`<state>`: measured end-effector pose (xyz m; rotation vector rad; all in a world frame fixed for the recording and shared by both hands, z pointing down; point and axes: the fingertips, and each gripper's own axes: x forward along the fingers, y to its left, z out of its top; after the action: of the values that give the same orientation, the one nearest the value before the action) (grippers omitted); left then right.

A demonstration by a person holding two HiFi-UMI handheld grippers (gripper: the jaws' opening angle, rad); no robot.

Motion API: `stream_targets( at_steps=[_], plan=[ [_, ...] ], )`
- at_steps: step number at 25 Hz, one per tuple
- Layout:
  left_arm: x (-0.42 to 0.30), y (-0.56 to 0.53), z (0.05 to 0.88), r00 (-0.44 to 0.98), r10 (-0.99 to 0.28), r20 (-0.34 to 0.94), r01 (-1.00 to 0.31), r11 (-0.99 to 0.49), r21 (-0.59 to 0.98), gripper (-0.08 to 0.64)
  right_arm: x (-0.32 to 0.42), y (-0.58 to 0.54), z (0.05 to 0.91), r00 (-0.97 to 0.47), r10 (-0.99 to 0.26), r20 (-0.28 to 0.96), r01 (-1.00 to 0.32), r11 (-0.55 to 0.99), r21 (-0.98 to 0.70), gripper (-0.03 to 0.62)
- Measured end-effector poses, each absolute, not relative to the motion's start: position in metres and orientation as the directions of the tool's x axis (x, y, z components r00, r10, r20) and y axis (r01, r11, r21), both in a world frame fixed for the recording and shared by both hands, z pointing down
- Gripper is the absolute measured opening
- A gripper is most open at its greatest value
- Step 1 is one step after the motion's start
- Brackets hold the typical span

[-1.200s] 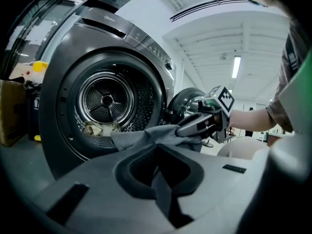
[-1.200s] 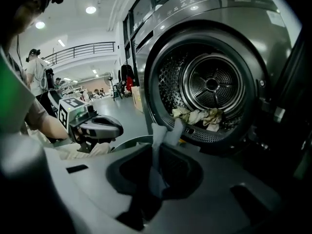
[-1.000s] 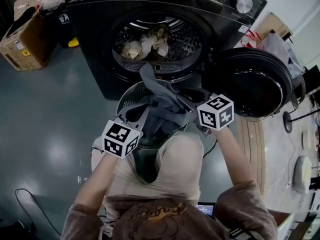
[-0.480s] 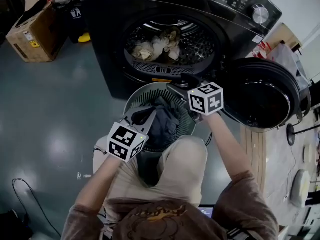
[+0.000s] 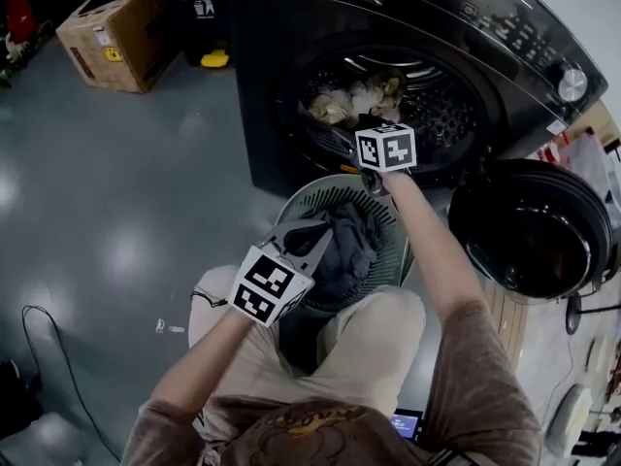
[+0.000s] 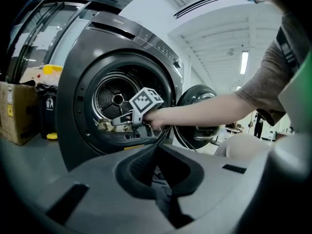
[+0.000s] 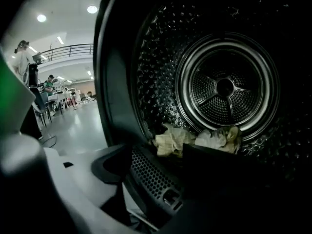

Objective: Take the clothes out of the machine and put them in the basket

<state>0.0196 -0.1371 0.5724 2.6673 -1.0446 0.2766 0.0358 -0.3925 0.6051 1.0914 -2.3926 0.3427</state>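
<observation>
A person crouches on the grey floor (image 5: 107,221), knees close to the basket (image 5: 325,190), which stands on the floor just in front of the machine (image 5: 267,95). The left gripper (image 5: 315,231) hovers over the basket's near left rim, pointing a little downward. Its jaws are clenched, with the tips meeting. Dark cloth shows in the hollow behind the tips, but whether any of it is pinched there cannot be made out. Grey clothes (image 5: 354,250) lie heaped in the basket, filling its middle and reaching its right wall.

Past the basket's far rim, the right gripper (image 6: 116,122) reaches across the sill of the machine's round opening, aimed into the drum (image 7: 161,77). Its jaws have just been opening and stand released, well apart, with nothing gripped. Between them shows only the perforated lip (image 7: 146,177) at the bottom of the opening. Beyond the jaws, pale clothes (image 7: 175,140) lie crumpled on the bottom of the drum near its front edge, apart from the gripper.

The door (image 5: 534,226) hangs swung open at the machine's right. A cardboard box (image 5: 112,29) sits on the floor off the machine's left side.
</observation>
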Motion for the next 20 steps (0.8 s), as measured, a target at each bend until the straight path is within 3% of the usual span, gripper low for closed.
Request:
stream_targets(
  at_steps=[11,13,16,20],
  plan=[
    [0.007,-0.137,0.576,0.701,-0.653,0.287,-0.709,-0.681,0.183,0.006,0.032,-0.456,0.646,-0.395,-0.674,0.625,-0.816,0.569,0.098,0.308],
    [0.006,-0.137,0.577,0.7,-0.654,0.287,-0.71,-0.679,0.186,0.006,0.035,-0.459,0.647,-0.36,-0.693,0.624,-0.822,0.552,0.139,0.25],
    [0.005,-0.138,0.578,0.7,-0.654,0.287,-0.711,-0.677,0.191,0.006,0.038,-0.46,0.641,-0.342,-0.726,0.596,-0.832,0.529,0.167,0.114],
    [0.007,-0.137,0.579,0.706,-0.649,0.283,-0.706,-0.678,0.206,0.006,0.046,-0.455,0.634,-0.356,-0.734,0.579,-0.848,0.514,0.13,0.052]
  ],
)
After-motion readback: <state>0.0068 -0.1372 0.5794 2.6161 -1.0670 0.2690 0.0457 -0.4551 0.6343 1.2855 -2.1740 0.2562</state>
